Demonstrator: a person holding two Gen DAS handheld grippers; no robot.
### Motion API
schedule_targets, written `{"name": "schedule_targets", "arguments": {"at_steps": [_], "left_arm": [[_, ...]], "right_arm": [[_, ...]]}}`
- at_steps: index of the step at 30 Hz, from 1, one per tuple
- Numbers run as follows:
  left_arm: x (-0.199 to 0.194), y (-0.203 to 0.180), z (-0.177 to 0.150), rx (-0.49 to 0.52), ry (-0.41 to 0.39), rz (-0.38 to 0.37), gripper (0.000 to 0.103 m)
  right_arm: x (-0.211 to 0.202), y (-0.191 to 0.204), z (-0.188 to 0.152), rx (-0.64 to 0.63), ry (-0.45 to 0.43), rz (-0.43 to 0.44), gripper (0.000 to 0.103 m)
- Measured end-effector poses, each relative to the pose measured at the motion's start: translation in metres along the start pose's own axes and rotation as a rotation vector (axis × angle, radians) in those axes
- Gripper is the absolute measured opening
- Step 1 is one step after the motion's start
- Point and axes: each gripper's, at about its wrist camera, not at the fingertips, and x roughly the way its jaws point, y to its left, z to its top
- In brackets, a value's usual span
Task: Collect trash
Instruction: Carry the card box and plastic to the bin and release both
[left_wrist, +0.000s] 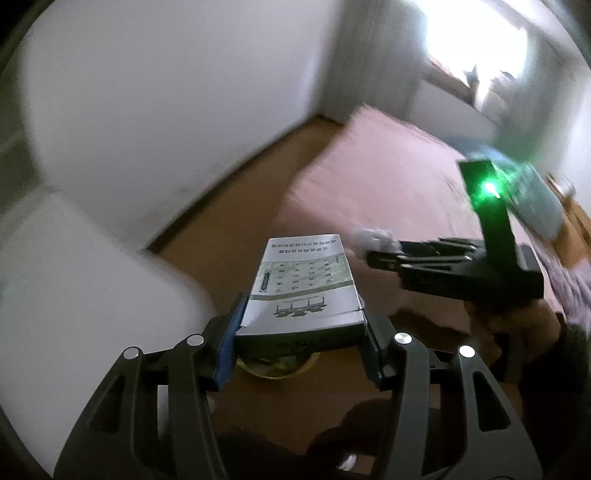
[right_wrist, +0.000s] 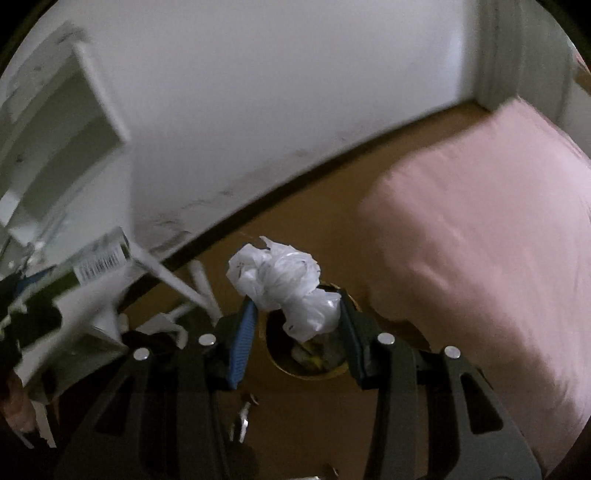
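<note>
White walls (right_wrist: 277, 92) and a brown floor (left_wrist: 229, 236) frame the scene, with a pink-covered bed (right_wrist: 480, 240) standing on that floor; both views are smeared by motion blur.

Your left gripper (left_wrist: 301, 325) is clamped on a small printed carton (left_wrist: 306, 280): the blue pad and the opposite pad press its two long sides, and the carton projects forward between the fingers, printed face up. Directly beneath it, on the floor near the bed's corner, you have a round bin (left_wrist: 277, 367) with a yellowish rim, only partly visible.

Your right gripper (right_wrist: 297, 314) is pinching a crumpled white plastic bag (right_wrist: 284, 284); the wad bulges above and between the pads. The same bin (right_wrist: 306, 354) sits under that gripper, just beside the bed's near corner, with scraps visible inside.

From the left wrist view, your right gripper (left_wrist: 373, 243) shows beside the bed, carrying the white wad (left_wrist: 371, 236) at its tip, a green light on its body.
</note>
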Motion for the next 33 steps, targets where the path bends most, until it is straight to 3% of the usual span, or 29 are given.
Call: {"name": "schedule_targets", "arguments": {"at_steps": [4, 10, 16, 20, 27, 29, 32, 33], "left_arm": [[0.072, -0.021, -0.003, 0.047, 0.122, -0.041, 0.053], [0.177, -0.007, -0.015, 0.044, 0.313, -0.005, 0.053], [0.233, 0.006, -0.031, 0.038, 0.393, 0.03, 0.053], [0.25, 0.03, -0.037, -0.005, 0.418, 0.041, 0.053], [0.253, 0.034, -0.035, -0.011, 0.41, 0.042, 0.054], [0.254, 0.036, -0.035, -0.015, 0.409, 0.037, 0.054], [0.251, 0.033, -0.032, -0.018, 0.405, 0.048, 0.064], [0.249, 0.031, -0.031, -0.012, 0.394, 0.056, 0.065]], "right_arm": [[0.038, -0.04, -0.024, 0.067, 0.087, -0.02, 0.043], [0.107, -0.067, -0.047, 0.138, 0.208, 0.021, 0.043], [0.161, -0.065, -0.052, 0.154, 0.294, 0.067, 0.043], [0.175, -0.054, -0.044, 0.135, 0.308, 0.084, 0.043], [0.187, -0.048, -0.026, 0.116, 0.306, 0.091, 0.044], [0.188, -0.046, -0.023, 0.113, 0.305, 0.092, 0.048], [0.187, -0.044, -0.018, 0.115, 0.296, 0.086, 0.062], [0.186, -0.044, -0.018, 0.116, 0.289, 0.083, 0.062]]}}
